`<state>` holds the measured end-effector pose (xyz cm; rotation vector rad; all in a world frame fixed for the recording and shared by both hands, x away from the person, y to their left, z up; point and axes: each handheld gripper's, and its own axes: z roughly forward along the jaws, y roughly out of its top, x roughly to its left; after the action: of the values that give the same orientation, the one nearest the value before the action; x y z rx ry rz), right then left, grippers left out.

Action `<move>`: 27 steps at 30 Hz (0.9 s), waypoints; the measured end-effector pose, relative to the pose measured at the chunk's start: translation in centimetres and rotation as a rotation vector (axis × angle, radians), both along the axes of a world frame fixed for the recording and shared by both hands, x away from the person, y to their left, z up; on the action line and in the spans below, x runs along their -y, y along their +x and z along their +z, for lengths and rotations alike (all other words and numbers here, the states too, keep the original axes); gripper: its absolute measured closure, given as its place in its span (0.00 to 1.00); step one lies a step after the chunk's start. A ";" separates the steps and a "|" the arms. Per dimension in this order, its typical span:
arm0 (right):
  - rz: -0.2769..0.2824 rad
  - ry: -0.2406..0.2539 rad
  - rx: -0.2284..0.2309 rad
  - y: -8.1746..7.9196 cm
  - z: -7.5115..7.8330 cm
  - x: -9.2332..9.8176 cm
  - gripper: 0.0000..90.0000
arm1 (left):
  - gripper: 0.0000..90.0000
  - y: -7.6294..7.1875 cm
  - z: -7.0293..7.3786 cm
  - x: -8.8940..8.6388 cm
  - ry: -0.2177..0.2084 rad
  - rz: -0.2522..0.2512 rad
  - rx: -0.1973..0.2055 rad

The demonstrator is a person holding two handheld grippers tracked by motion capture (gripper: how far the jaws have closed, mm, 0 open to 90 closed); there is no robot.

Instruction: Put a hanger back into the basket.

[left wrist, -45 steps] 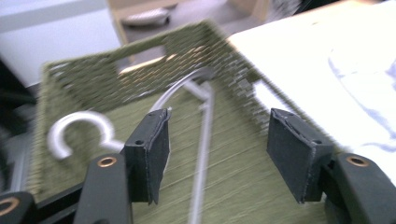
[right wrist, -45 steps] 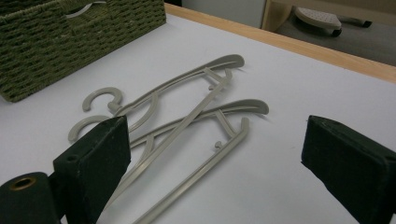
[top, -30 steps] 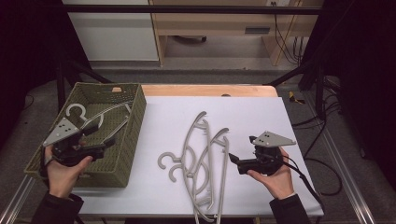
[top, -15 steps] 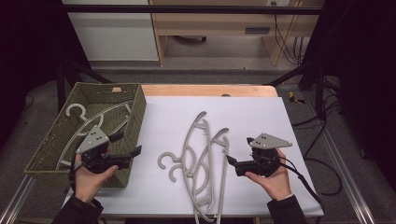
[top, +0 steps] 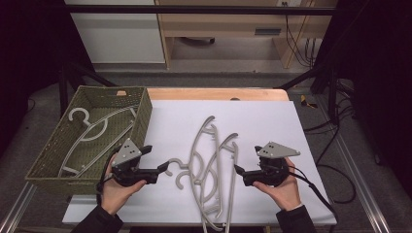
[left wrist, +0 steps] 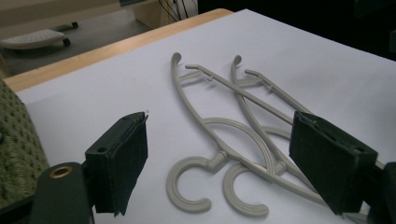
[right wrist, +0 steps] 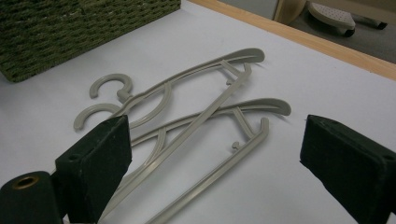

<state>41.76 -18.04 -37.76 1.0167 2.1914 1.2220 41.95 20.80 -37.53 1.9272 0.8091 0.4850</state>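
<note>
Two grey plastic hangers (top: 197,145) lie crossed on the white table (top: 262,121), hooks toward the basket. My left gripper (top: 156,158) is low over the table just left of the hooks, jaws open and nothing between them. In the left gripper view the left gripper (left wrist: 219,126) frames both hangers (left wrist: 243,135) beyond its pads. My right gripper (top: 245,162) rests open to the right of the hangers, pointing at them. The right gripper (right wrist: 219,126) looks over the hangers (right wrist: 196,116) and holds nothing.
A green woven basket (top: 142,116) stands at the table's left with grey hangers (top: 90,127) lying inside; its wall (right wrist: 70,28) is also in the right gripper view. A wooden strip (top: 214,93) runs along the table's far edge. Cables trail off to the right.
My left hand has come from above the basket, rightward and down, to the table beside the hanger hooks. The right hand and the hangers have stayed put.
</note>
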 end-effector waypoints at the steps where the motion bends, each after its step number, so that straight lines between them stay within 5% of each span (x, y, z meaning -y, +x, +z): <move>1: 0.000 0.002 -0.001 0.0 0.0 0.0 0.10 | 0.21 0.0 -0.2 0.2 0.002 0.000 -0.004; 15: -0.016 0.014 -0.007 -0.1 -0.1 0.8 0.10 | 0.22 0.8 -1.4 2.1 0.025 -0.029 -0.070; 27: -0.033 0.015 -0.016 -0.4 -0.2 1.4 0.10 | 0.28 4.3 -2.0 4.8 0.055 -0.018 -0.122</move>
<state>41.38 -19.42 -37.94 1.0679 2.1718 1.2213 46.23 16.01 -39.50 2.0284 0.8637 0.3859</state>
